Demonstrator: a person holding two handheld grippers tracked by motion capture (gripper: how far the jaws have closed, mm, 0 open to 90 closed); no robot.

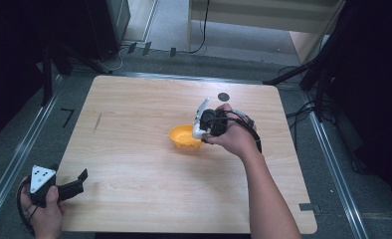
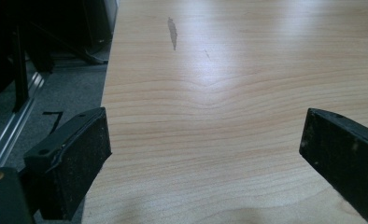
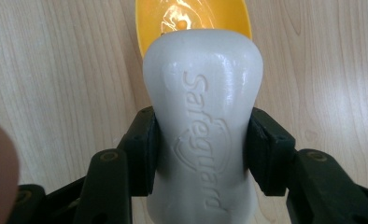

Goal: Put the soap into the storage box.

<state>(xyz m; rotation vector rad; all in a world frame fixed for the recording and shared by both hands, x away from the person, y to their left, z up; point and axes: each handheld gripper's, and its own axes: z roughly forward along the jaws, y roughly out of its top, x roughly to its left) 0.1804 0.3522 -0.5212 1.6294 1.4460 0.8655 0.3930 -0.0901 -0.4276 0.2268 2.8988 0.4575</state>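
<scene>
Bare table (image 1: 134, 149) all round; only the yellow bowl (image 1: 183, 137) obstructs mid-table.

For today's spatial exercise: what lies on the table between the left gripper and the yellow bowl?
Nothing: the high view shows bare wooden table between the left gripper and the yellow bowl. The left gripper view shows bare wood too.

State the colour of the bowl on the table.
The bowl is orange-yellow; the high view shows it best.
</scene>
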